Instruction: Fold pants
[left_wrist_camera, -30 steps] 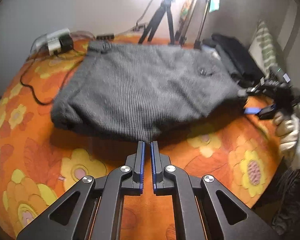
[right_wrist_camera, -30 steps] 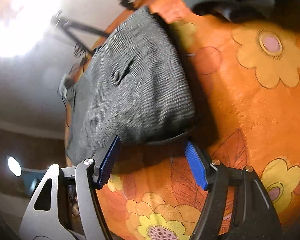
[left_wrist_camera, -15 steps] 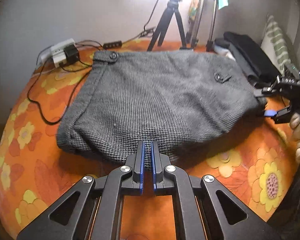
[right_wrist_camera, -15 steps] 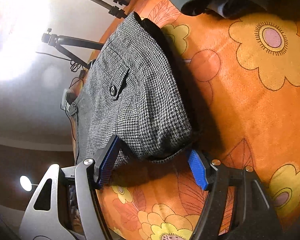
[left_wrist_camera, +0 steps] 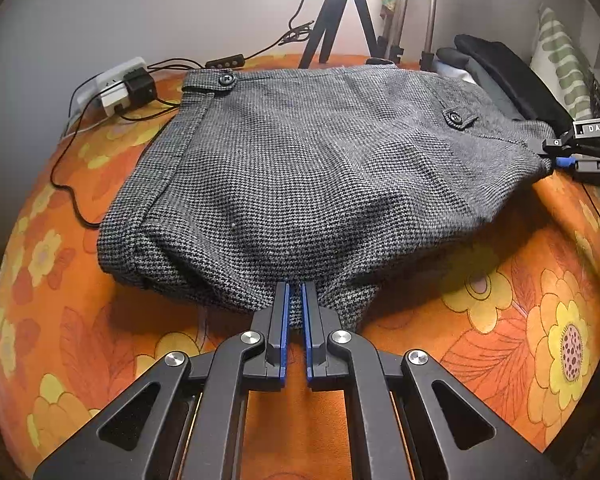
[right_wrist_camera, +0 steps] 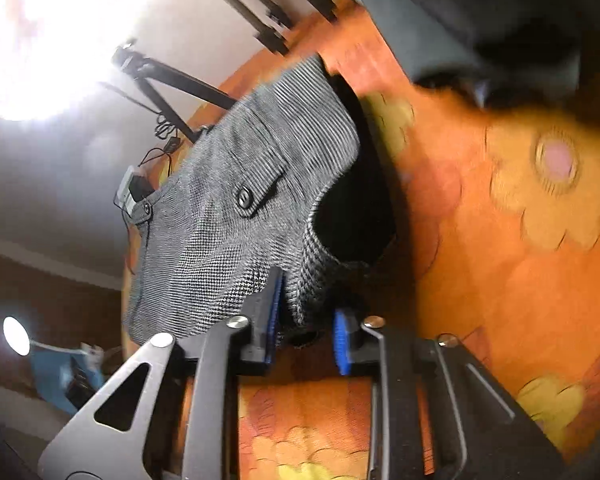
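Observation:
Grey houndstooth pants (left_wrist_camera: 320, 176) lie folded on an orange flowered cloth (left_wrist_camera: 500, 320), waistband button at the far left. My left gripper (left_wrist_camera: 294, 292) is shut on the near folded edge of the pants. My right gripper (right_wrist_camera: 306, 304) has closed around the right-hand corner of the pants (right_wrist_camera: 244, 216) and lifts it off the cloth; a dark gap shows under the fabric. The right gripper also shows in the left wrist view (left_wrist_camera: 568, 156) at the pants' right corner.
A power strip with plugs and cables (left_wrist_camera: 120, 88) lies at the far left. Tripod legs (left_wrist_camera: 340, 20) stand behind the pants. A pile of dark clothes (left_wrist_camera: 508, 76) lies at the far right, by a striped cushion (left_wrist_camera: 560, 64).
The right gripper's jaws have closed from wide open onto the pants' right corner and raised it. The left gripper stays shut on the near edge, which now lies lower and flatter.

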A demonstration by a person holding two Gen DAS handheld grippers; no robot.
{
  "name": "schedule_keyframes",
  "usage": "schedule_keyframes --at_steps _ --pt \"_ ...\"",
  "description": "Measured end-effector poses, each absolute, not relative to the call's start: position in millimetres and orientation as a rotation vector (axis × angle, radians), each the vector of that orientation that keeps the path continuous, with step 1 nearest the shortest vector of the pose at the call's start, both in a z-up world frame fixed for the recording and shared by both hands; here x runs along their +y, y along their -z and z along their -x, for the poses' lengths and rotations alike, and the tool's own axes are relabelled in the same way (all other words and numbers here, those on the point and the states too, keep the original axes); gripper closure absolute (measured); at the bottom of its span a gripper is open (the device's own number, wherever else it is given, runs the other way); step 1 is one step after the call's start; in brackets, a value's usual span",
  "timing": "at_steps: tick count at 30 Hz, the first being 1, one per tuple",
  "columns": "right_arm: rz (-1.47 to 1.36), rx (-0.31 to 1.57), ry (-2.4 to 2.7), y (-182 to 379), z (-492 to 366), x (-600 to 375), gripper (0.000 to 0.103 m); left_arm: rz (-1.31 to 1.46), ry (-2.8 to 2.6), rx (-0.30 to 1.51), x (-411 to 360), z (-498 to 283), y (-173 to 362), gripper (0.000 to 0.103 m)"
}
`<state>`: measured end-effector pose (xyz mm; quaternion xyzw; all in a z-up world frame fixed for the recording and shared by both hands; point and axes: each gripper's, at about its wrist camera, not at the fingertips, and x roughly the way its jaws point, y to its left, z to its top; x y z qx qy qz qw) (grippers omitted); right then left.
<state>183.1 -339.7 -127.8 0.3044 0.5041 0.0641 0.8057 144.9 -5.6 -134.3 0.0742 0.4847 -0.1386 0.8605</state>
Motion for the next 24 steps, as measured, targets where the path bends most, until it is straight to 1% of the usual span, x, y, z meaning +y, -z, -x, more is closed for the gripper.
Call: schedule_keyframes --at_steps 1,5,8,11,13,14,15,16,17,19,22,24 --pt "-0.601 1.075 -0.121 124.6 -183.1 -336.3 0.087 -0.166 0.288 1.015 -6.2 -143.8 132.2 0.098" --pt "-0.459 1.091 -0.081 125.4 -180.6 -320.3 0.088 -0.187 0.292 0.951 -12.7 -140.5 107.4 0.098" --pt "-0.481 1.093 -0.101 128.4 -182.5 -324.3 0.088 -0.200 0.320 0.892 -31.5 -144.5 87.1 0.098" --pt "-0.542 1.095 -0.128 130.2 -184.3 -332.6 0.087 -0.168 0.364 0.884 -56.4 -159.7 83.4 0.098" --pt "-0.588 1.096 -0.143 132.9 -184.5 -336.6 0.083 -0.169 0.388 0.897 -79.6 -173.5 90.4 0.098" --pt "-0.626 1.093 -0.152 134.5 -183.6 -341.0 0.083 -0.174 0.397 0.903 -89.1 -178.6 94.6 0.098" --pt "-0.665 1.092 -0.160 136.8 -182.7 -346.0 0.080 -0.182 0.404 0.910 -98.9 -184.1 100.5 0.098" --pt "-0.697 1.091 -0.169 138.9 -180.9 -350.0 0.075 -0.193 0.409 0.918 -110.3 -190.4 108.0 0.098" --pt "-0.747 1.088 -0.177 142.0 -179.2 -357.0 0.072 -0.202 0.410 0.924 -115.0 -191.9 112.7 0.098" --pt "-0.818 1.084 -0.162 147.5 -175.3 -370.0 0.062 -0.222 0.405 0.940 -128.2 -195.4 122.8 0.098" --pt "-0.865 1.073 -0.135 150.8 -172.9 -385.0 0.058 -0.220 0.394 0.955 -132.5 -200.7 133.2 0.098" --pt "-0.860 1.067 -0.121 148.8 -171.6 -390.5 0.058 -0.197 0.393 0.962 -129.2 -203.1 135.5 0.098"
